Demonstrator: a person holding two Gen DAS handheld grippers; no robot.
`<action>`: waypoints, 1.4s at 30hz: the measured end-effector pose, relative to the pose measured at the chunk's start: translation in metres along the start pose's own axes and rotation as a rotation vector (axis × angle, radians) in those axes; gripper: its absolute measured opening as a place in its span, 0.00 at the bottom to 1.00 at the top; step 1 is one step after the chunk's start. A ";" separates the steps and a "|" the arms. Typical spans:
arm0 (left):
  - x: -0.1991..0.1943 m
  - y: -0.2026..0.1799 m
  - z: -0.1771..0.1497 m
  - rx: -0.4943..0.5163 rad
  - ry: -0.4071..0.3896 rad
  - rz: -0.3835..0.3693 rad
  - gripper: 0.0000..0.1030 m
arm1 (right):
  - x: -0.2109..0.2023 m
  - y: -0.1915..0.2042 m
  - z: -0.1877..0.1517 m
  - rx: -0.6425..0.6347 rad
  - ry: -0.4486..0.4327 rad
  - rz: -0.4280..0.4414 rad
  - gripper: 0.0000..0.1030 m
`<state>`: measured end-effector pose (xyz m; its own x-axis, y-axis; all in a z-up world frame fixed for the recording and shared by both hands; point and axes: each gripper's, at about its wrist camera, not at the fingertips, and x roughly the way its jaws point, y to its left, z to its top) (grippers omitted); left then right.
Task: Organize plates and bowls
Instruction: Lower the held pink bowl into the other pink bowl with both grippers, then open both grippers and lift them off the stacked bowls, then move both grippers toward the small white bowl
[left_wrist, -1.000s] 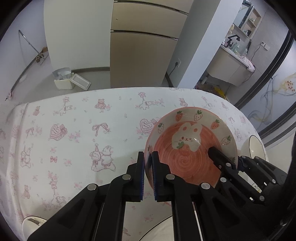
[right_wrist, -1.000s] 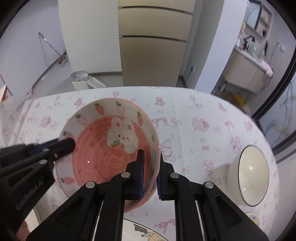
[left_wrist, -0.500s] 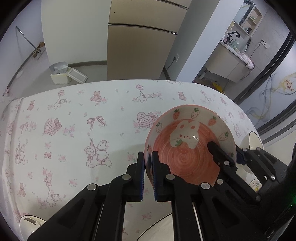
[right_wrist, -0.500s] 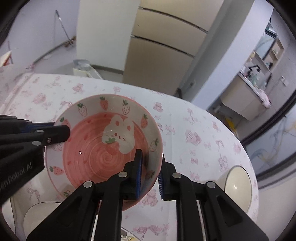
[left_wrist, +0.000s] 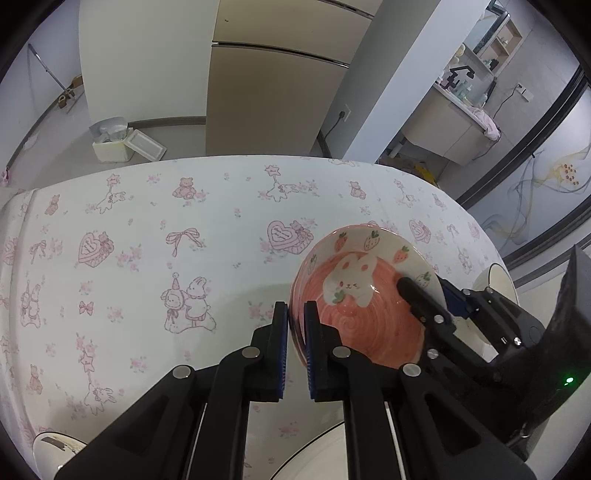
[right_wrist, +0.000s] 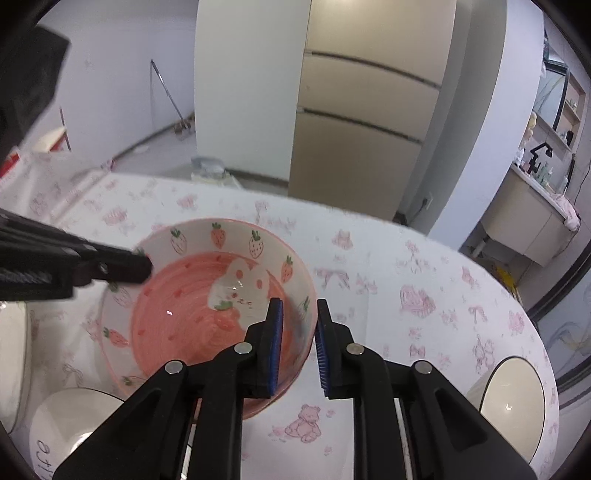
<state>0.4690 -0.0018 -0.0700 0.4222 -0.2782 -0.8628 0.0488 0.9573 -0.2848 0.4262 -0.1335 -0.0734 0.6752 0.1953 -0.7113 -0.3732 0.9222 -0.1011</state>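
Left gripper (left_wrist: 295, 345) fingers clamp the pink bowl (left_wrist: 364, 301) rim; right gripper (right_wrist: 298, 345) fingers straddle it, parted. A cream bowl (right_wrist: 511, 400) sits well apart on the desk (left_wrist: 147, 229).

Pink strawberry-and-bunny bowl (left_wrist: 364, 295) was upright, slightly tilted, above the tabletop (left_wrist: 147, 229), its rim between both sets of tongs. Plain cream bowl (right_wrist: 513, 400) sat well apart; white dishes (right_wrist: 70, 421) near edge.
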 end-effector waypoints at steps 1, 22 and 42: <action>0.000 0.000 0.000 0.002 0.000 0.003 0.09 | 0.001 0.002 0.000 -0.005 0.006 -0.006 0.15; -0.090 -0.030 -0.005 0.099 -0.321 0.021 0.10 | -0.104 -0.044 0.029 0.245 -0.246 0.033 0.52; -0.144 -0.158 -0.041 0.246 -0.473 -0.001 0.89 | -0.268 -0.163 -0.023 0.440 -0.458 -0.152 0.64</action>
<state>0.3632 -0.1160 0.0816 0.7814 -0.2676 -0.5637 0.2358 0.9630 -0.1302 0.2916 -0.3442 0.1174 0.9389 0.0845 -0.3336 -0.0221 0.9822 0.1864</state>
